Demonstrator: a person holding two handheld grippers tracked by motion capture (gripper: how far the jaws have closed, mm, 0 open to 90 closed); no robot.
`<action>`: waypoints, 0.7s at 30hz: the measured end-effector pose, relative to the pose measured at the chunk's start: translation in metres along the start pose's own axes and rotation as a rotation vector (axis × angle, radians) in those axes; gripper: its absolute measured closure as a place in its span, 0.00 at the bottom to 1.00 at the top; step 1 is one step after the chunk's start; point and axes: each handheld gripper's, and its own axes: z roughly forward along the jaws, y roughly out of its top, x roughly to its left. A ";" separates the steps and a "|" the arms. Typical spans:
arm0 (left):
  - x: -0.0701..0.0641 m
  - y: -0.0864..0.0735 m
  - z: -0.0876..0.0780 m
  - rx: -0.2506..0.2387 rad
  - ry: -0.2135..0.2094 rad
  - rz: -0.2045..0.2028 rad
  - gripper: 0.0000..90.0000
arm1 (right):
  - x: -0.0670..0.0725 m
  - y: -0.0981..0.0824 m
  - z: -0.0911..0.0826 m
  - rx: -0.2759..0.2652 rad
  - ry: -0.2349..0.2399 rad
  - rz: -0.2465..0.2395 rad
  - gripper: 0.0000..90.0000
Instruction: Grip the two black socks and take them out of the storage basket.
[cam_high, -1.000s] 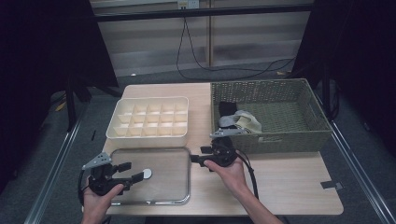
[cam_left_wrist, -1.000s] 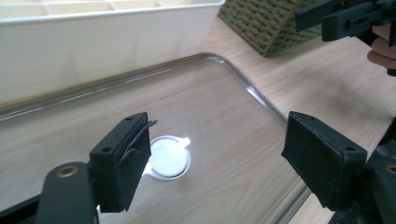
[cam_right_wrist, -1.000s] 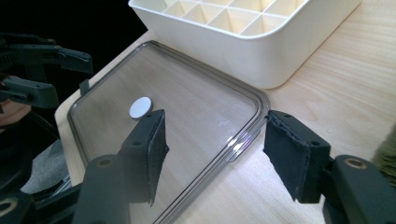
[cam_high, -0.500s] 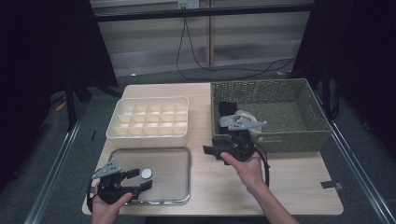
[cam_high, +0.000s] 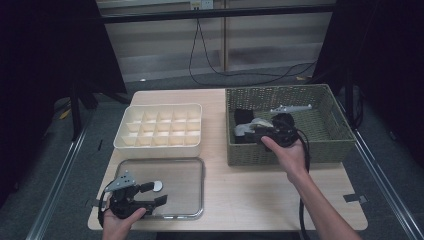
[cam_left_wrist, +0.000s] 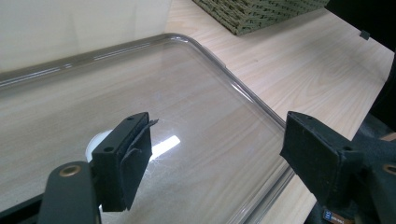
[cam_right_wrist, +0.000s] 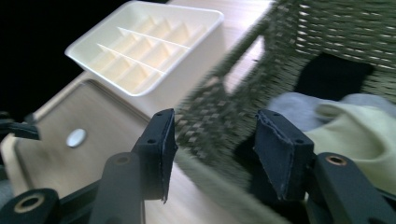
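Observation:
My left gripper (cam_high: 159, 193) (cam_left_wrist: 219, 140) hangs open low over the near part of a clear plastic tray (cam_high: 182, 175) (cam_left_wrist: 210, 84), with nothing between its jaws. A small white disc (cam_high: 157, 185) (cam_left_wrist: 95, 142) (cam_right_wrist: 76, 137) lies on the tray beside its left jaw. My right gripper (cam_high: 247, 132) (cam_right_wrist: 212, 144) is raised at the front left corner of the wicker basket (cam_high: 320, 125) (cam_right_wrist: 327, 28). Its jaws have just been closing, stand apart and hold nothing. Beyond them in the basket lie a pale yellow cloth (cam_right_wrist: 359, 130) (cam_high: 252, 125), a grey cloth (cam_right_wrist: 294, 105) and a black one (cam_right_wrist: 334, 74).
A cream box with several compartments (cam_high: 160, 127) (cam_right_wrist: 140, 51) stands behind the tray, left of the basket. The wooden table (cam_high: 250, 195) runs bare in front of the basket. A cable trails from my right gripper along the person's forearm (cam_high: 310, 200).
My right gripper has risen from the table beside the tray and moved right and back to the basket's front left corner. The left gripper has drawn slightly toward the table's near edge.

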 end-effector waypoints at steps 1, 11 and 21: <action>0.000 -0.001 0.001 0.000 -0.002 -0.002 0.27 | -0.004 0.002 0.000 0.005 -0.004 0.005 0.53; 0.002 -0.003 0.001 0.003 -0.023 -0.020 0.26 | -0.046 0.033 0.024 0.156 -0.051 0.008 0.41; 0.000 -0.004 0.002 0.005 -0.035 -0.019 0.26 | -0.071 0.048 0.062 0.275 -0.121 0.005 0.33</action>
